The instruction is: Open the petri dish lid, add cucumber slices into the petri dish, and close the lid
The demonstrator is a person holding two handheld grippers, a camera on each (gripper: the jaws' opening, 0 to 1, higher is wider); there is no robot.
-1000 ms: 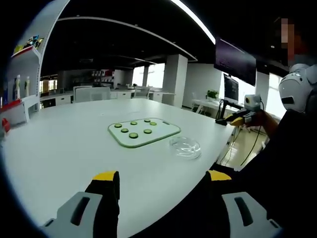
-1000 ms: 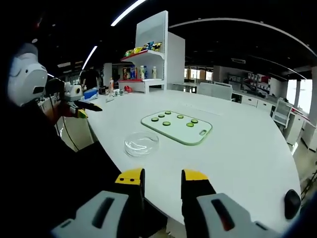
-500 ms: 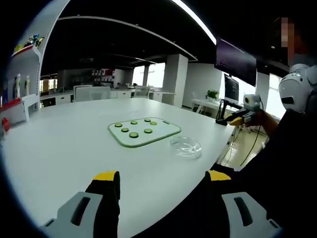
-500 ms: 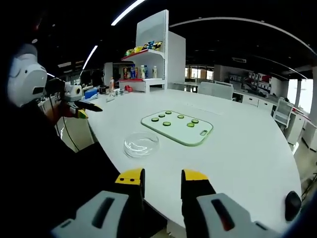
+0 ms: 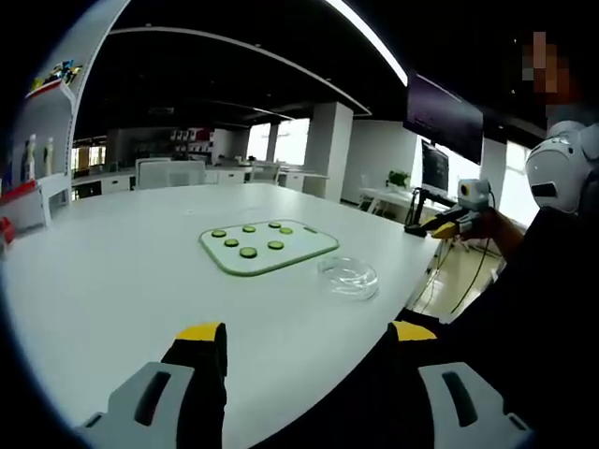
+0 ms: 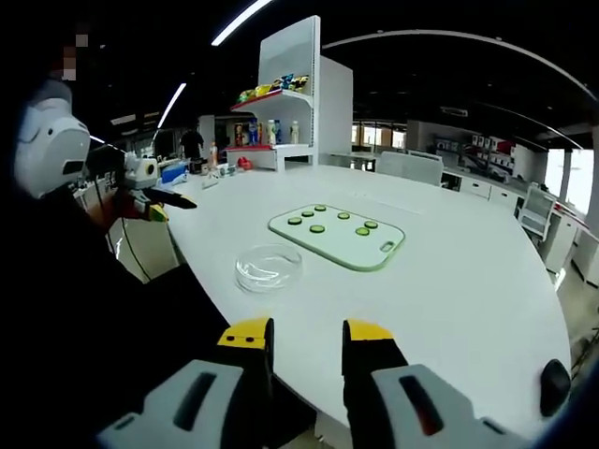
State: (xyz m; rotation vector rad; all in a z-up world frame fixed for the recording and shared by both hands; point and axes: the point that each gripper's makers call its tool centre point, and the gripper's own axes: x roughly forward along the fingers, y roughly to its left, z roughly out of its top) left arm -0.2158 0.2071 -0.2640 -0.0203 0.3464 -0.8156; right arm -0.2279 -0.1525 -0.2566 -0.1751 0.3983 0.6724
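Right tool (image 6: 307, 339) well short of lidded petri dish (image 6: 269, 267).

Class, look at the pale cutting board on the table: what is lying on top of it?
Six green cucumber slices lie on the board, set apart. The petri dish sits beside it on the table, not on it.
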